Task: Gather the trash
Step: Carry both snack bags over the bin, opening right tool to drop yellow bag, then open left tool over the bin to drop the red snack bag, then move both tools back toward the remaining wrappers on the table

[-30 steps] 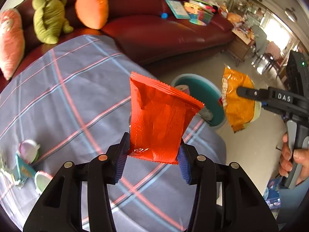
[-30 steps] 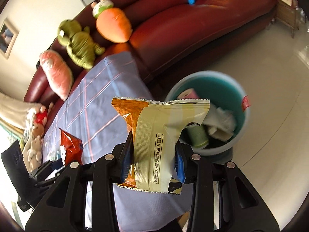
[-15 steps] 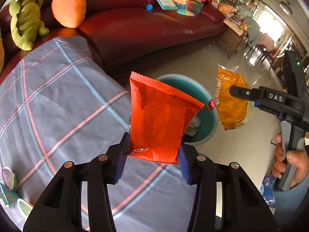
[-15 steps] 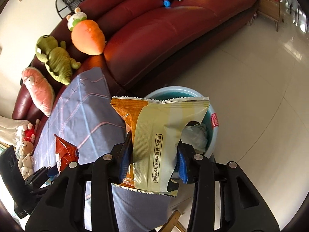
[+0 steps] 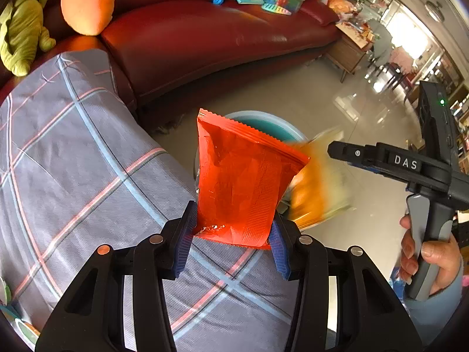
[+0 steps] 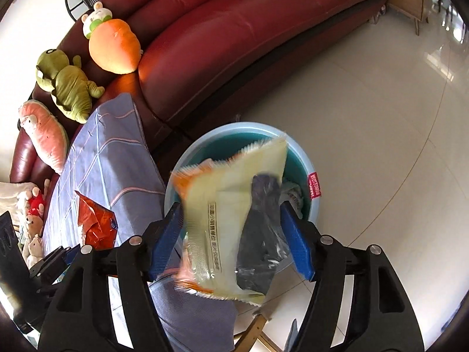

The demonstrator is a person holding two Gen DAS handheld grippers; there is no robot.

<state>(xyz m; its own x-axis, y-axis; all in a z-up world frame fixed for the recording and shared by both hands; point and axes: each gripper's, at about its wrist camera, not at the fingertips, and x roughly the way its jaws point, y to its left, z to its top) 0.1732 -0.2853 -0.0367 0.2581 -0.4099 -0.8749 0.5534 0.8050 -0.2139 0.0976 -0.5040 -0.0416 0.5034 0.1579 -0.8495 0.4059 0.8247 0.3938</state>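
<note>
Living room, dark red leather sofa (image 5: 211,38) curving along the back, pale tiled floor (image 6: 366,123) beyond it, and a grey plaid cloth (image 5: 73,161) draped over the surface at my near side. Landmark for everything below is the teal bin (image 6: 296,158) standing on the floor just off the cloth's edge, between cloth and sofa. Much of it is hidden: from my left wrist only an arc of its rim (image 5: 263,117) shows behind the wrapper I carry, and from my right wrist its contents are mostly covered, with just a crumpled pale scrap at the bin's right inner wall, too small to name. My left gripper (image 5: 231,240) is closed on the lower end of a red snack wrapper (image 5: 240,182), both blue pads pressing its sides, the bag standing upright above the near side of the bin. My right gripper (image 6: 234,234) is opening, pads clear of the yellow-and-orange snack bag (image 6: 222,220), which sits loose between the fingers, motion-blurred and tilted, directly over the bin's mouth; in the left view it is only an orange-yellow smear (image 5: 316,187) right of the red wrapper. Both grippers angle steeply down toward the bin. My right hand (image 5: 428,258) wraps the grey handle to the right of the bin, a blue sleeve cut off at the frame edge. Plush carrot (image 6: 114,47) and green plush (image 6: 70,88) sit on the sofa far behind the bin.
</note>
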